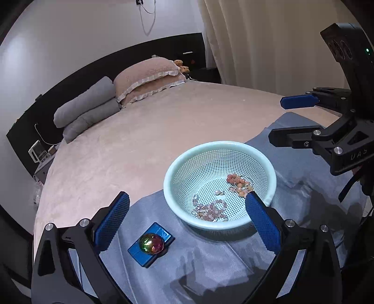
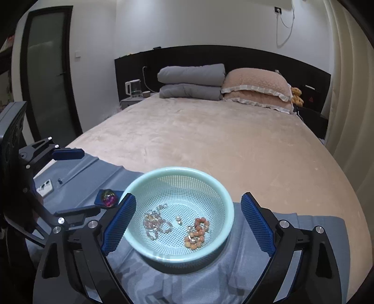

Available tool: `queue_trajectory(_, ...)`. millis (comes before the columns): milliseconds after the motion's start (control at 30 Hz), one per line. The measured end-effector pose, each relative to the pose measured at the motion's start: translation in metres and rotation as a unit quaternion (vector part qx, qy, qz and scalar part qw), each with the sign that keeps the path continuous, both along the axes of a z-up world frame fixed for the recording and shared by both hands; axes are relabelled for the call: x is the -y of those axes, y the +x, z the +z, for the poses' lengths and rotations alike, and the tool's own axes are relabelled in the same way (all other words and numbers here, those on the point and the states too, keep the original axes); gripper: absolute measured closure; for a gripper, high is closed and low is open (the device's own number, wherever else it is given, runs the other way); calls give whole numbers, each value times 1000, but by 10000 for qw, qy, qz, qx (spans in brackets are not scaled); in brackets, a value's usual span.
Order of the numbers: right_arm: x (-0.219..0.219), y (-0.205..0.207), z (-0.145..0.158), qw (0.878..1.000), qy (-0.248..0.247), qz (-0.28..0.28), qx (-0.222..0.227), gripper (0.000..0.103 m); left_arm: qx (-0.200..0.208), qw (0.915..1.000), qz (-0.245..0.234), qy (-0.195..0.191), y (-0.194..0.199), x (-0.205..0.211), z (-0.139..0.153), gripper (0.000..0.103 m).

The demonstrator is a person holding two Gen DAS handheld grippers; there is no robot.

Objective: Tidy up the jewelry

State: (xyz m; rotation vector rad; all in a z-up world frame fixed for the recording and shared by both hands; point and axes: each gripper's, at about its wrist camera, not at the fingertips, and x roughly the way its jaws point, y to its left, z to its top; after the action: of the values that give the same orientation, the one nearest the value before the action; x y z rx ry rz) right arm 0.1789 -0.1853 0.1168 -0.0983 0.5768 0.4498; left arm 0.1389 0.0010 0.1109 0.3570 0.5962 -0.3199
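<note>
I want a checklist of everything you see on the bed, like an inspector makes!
Surface: grey cloth spread on the pink bed.
Job's things: mint basket on the cloth, holding a pale pink bead bracelet, an orange bead bracelet and a small pearl piece.
Clutter: shiny rainbow ball on a blue box beside the basket; white phone on the cloth.
Grippers: left gripper open, empty; right gripper open, empty.
Cables: white wire hanging from a wall socket.
Surroundings: pillows, folded grey quilt, teddy bear, kettle.
</note>
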Motion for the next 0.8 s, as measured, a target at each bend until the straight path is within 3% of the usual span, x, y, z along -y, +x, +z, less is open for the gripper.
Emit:
queue_trajectory(233, 7, -55, 15, 9997, -105, -51, 209, 14, 94, 9987, 234, -447, -49, -8, 21, 6)
queue_trajectory(400, 18, -89, 9, 9995, -15, -151, 260, 13, 152, 9985, 203, -481, -84, -5, 18, 6)
queue_trajectory(600, 34, -122, -18, 9985, 150, -450, 275, 13, 347, 9970, 478, -490, -116, -1, -6, 6)
queue_trajectory(800, 48, -153, -67, 9931, 128, -1134, 277, 13, 440, 9925, 798, -810, -147, 1, -43, 6)
